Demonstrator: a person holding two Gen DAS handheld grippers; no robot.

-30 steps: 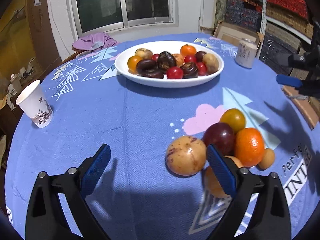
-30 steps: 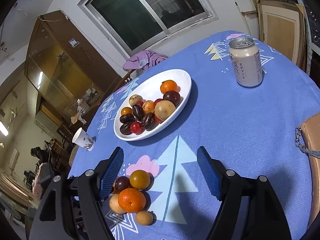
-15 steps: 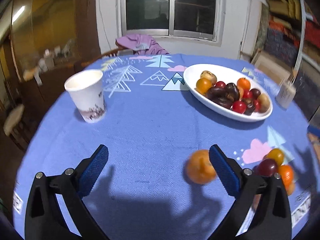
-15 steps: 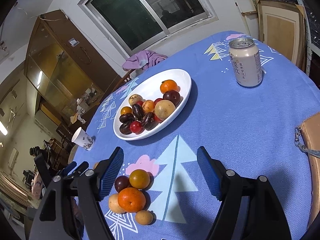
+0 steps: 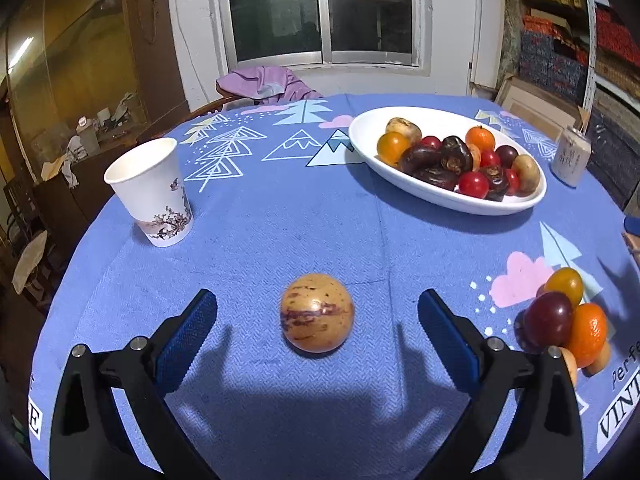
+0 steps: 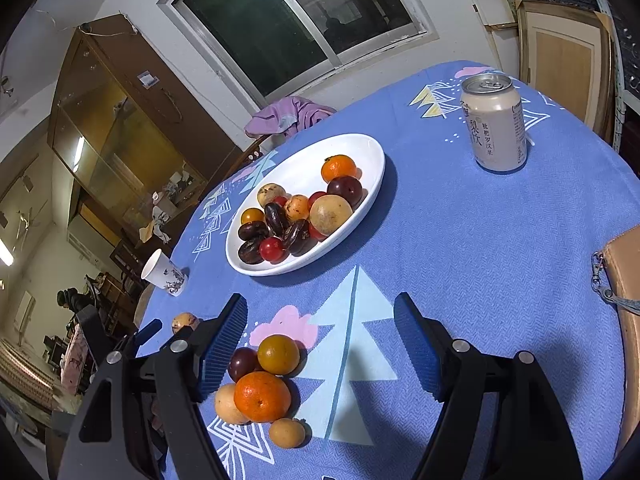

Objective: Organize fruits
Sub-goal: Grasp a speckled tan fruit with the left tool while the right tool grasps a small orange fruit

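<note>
Blue patterned cloth covers the table, with loose fruit on it and both tongs spread wide.

At the left of the left wrist view a paper cup stands upright; lower centre, the left tongs are apart with a speckled tan fruit lying on the cloth between the pads, touching neither. Upper right sits the white plate heaped with fruit, a drink can beyond it, and a small fruit pile at the right edge. The right wrist view shows that same speckled fruit only as a small shape at its left, with the plate in the centre and the can at upper right, plus a tan bag at the right edge which the other view hardly shows. The right tongs are apart, holding nothing, with the pile just beside their left pad.
</note>
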